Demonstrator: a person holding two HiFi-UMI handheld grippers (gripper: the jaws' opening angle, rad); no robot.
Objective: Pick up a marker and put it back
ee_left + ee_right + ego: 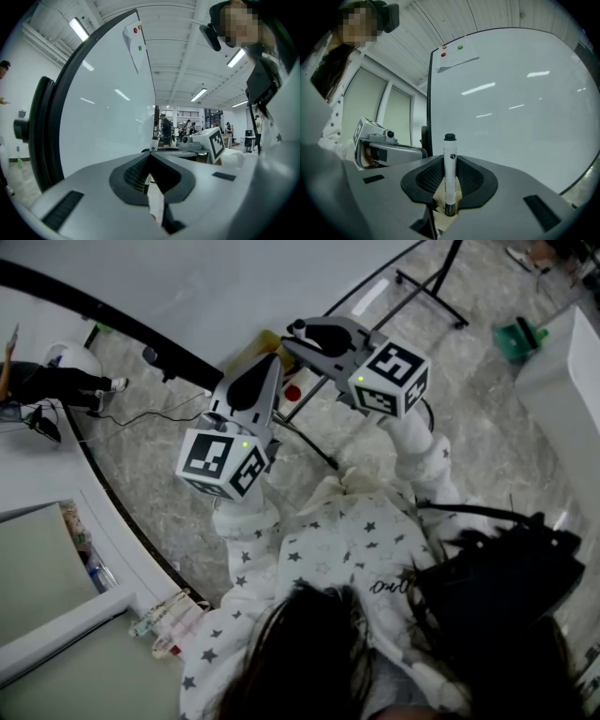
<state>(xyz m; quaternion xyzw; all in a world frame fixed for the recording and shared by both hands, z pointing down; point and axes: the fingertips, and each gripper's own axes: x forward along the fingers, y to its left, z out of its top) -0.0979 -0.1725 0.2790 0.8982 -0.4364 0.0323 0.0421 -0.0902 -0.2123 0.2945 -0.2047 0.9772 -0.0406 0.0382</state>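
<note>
1. Two arms in a star-printed top (347, 540) are reaching forward. Each is carrying a gripper with a square-marked cube (220, 463) at its rear end.
2. The left gripper (269, 365) is pointing towards the whiteboard (511, 93). Its jaws are pressing together with nothing lying between them.
3. The right gripper (298, 331) is riding just beside the left one. Its jaws are clenching a marker (450, 173), with the ribbed pads pressing on the lower part of the barrel from both sides.
4. The marker is standing upright in that grip, close in front of the board. It is white-bodied, and its black cap is sticking up above the jaw tips.
5. The whiteboard is filling the view beyond both grippers. Its black frame is curving round the edge, and its glossy surface is reflecting the ceiling lights.
6. Near the board's top corner, a sheet of paper (457, 58) is hanging under small red and green magnets (460, 47).
7. Below, black stand legs (431, 287) are spreading over a grey marbled floor (469, 427). A green object (518, 338) is lying further off.
8. Farthest away, several people (165, 127) are standing in an open hall under long strip lights (199, 93).
</note>
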